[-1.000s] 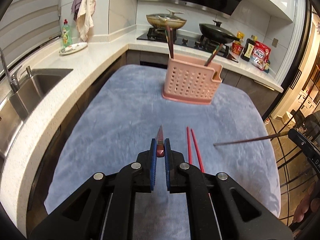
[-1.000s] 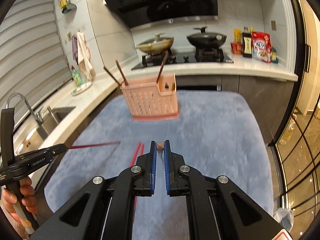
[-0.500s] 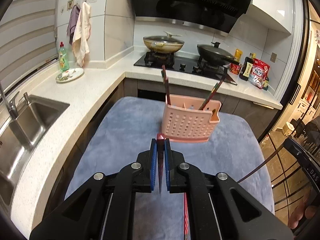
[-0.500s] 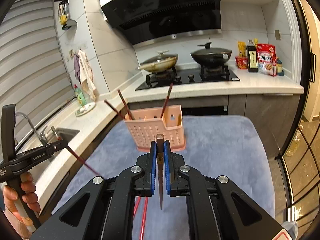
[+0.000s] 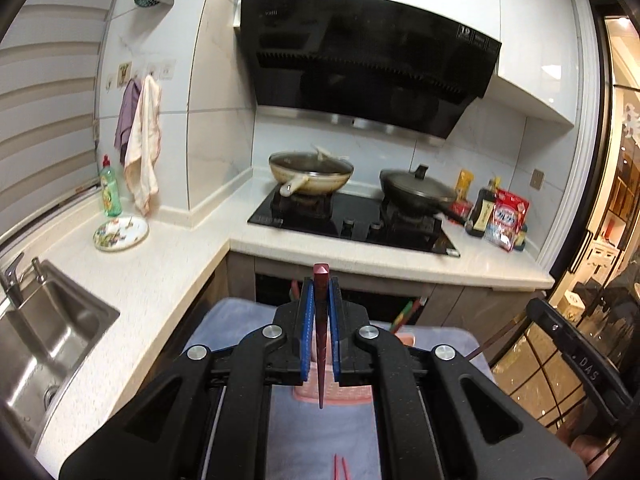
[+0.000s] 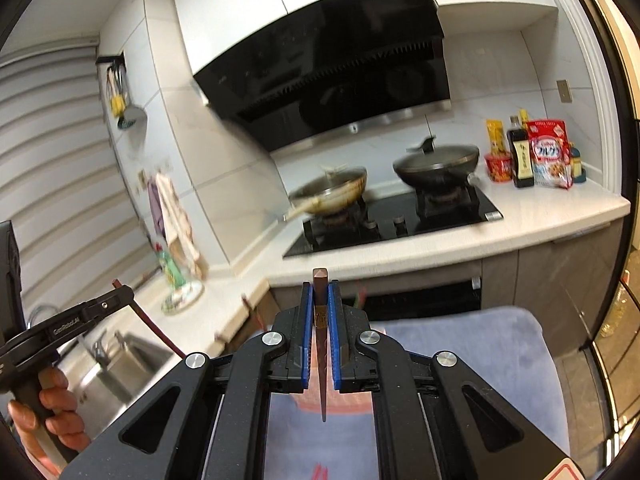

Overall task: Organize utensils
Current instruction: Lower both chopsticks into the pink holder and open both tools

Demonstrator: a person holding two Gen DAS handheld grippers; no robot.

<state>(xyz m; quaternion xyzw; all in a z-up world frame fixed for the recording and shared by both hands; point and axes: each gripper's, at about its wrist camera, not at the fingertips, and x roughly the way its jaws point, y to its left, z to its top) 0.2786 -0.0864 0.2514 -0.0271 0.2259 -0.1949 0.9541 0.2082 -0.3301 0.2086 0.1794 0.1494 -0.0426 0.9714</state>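
Chopsticks | left claw [image 5: 320, 308] clamped on red chopstick [image 5: 321, 320], right claw [image 6: 320, 312] on brown chopstick [image 6: 321, 320] | both raised from flat to upright, tips over pink holder [image 5: 332, 394] | ready to drop in

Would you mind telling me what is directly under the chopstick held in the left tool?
Below the chopstick tip lies the pink utensil holder on the grey cloth. The left tool covers most of the holder, so its contents stay hidden.
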